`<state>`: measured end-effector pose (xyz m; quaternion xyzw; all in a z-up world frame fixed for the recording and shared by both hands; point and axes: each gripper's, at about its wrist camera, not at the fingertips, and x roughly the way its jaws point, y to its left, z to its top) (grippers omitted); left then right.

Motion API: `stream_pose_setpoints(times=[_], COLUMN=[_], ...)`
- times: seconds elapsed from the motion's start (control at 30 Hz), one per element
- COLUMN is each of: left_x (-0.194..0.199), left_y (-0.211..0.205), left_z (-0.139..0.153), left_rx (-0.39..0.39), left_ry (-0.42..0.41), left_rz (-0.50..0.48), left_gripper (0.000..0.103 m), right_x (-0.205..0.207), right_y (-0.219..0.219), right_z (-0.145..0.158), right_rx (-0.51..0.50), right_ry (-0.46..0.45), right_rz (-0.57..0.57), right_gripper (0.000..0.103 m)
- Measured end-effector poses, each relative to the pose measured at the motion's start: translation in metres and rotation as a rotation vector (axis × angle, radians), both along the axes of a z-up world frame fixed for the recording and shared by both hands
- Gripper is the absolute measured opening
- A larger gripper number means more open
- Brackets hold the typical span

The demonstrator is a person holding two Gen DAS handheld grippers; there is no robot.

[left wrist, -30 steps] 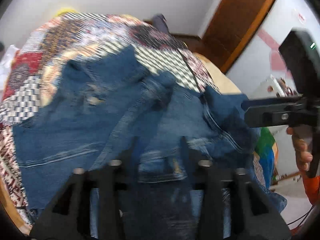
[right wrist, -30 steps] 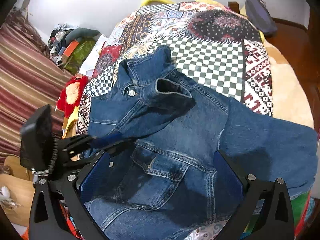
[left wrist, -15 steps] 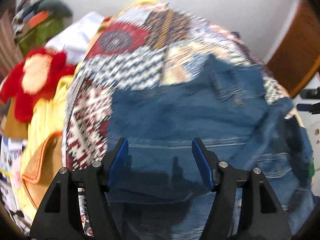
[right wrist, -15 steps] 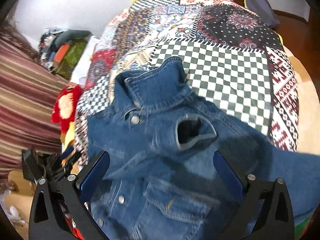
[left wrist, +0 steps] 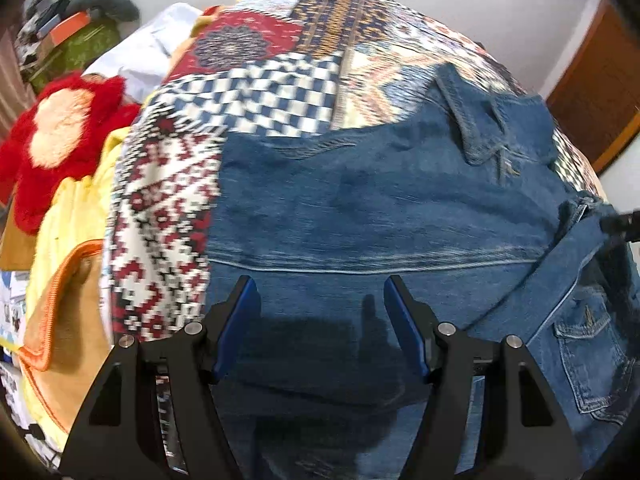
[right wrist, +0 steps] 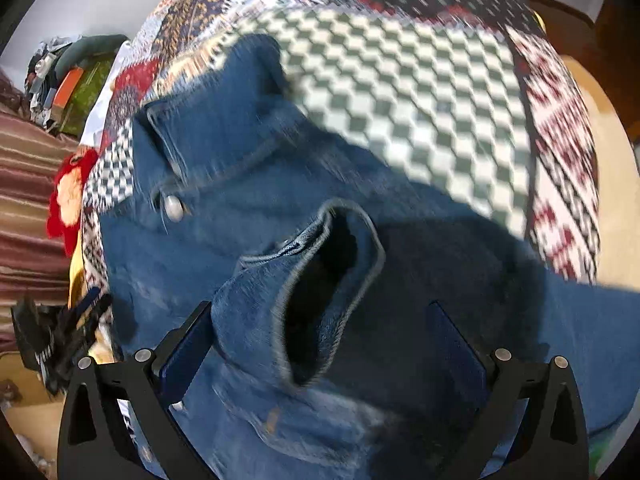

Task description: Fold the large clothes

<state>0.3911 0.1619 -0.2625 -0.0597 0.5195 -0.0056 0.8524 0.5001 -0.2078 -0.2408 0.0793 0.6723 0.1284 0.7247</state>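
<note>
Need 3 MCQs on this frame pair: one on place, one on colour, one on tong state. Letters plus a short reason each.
1. Where does the denim jacket lie?
A. on a patchwork quilt
B. on a bare wooden floor
C. on a hanger

2. What colour is the plush toy beside the quilt?
A. green with black
B. red with a pale centre
C. all white

3. How do the right tongs stand?
A. shut on the collar
B. shut on nothing
C. open around the sleeve cuff

Answers:
1 A: patterned quilt shows all round the denim in both views.
2 B: red fur rings a peach centre in the left view.
3 C: the blue pads stand wide apart with the cuff opening between them, not pinched; the left tongs are open too.
</note>
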Motion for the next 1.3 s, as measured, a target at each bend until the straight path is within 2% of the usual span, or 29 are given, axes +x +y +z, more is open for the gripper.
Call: stream_pose_setpoints(times=[0.07,0.2,0.3,0.43,0.6,0.7,0.77,0.8,0.87,0.97,1.07,1.2,1.3], left_x=[0.0,-0.002,-0.008,-0.02,-0.034,-0.037,-0.036,-0.035,-0.031,-0.018,-0.007,0.002,0.004], left_y=[-0.013,-0.042,-0.062,-0.079,-0.079,-0.069,-0.056,-0.049,-0.031,-0.004,0.012,0.002,-0.017], left_z=[0.0,-0.001,-0.008,-0.016,-0.014,-0.007,0.002,0.006,0.012,0.015,0.014,0.008,-0.001], left_rx=[-0.001,0.004,0.019,0.021,0.018,0.038,0.054,0.052,0.041,0.031,0.008,0.0,0.0], left_ry=[0.002,0.019,0.047,0.074,0.07,0.063,0.041,0.033,0.016,0.011,0.019,0.022,0.038], left_rz=[-0.03,-0.093,-0.131,-0.165,-0.164,-0.143,-0.11,-0.093,-0.043,0.05,0.101,0.083,0.032], left_gripper=[0.065,0.067,0.068,0.068,0.073,0.073,0.073,0.074,0.077,0.078,0.078,0.078,0.078], right_x=[-0.019,-0.048,-0.057,-0.049,-0.023,-0.011,-0.01,-0.012,-0.017,-0.027,-0.039,-0.047,-0.045], right_y=[-0.012,-0.019,-0.019,-0.021,-0.011,-0.01,-0.004,0.001,0.012,0.031,0.047,0.048,0.035], right_z=[-0.005,0.002,0.013,0.023,0.0,-0.02,-0.03,-0.03,-0.026,-0.01,0.019,0.054,0.059], right_rx=[-0.022,-0.118,-0.085,-0.007,0.072,0.089,0.091,0.091,0.069,-0.021,-0.051,-0.024,-0.058], right_ry=[0.016,-0.055,-0.089,-0.136,-0.084,-0.035,-0.024,-0.041,-0.088,-0.197,-0.304,-0.387,-0.407], right_rz=[0.024,0.122,0.15,0.116,0.05,0.01,0.027,0.049,0.112,0.216,0.291,0.304,0.299], right_gripper=[0.103,0.103,0.103,0.103,0.1,0.084,0.07,0.066,0.047,0.04,0.036,0.036,0.036])
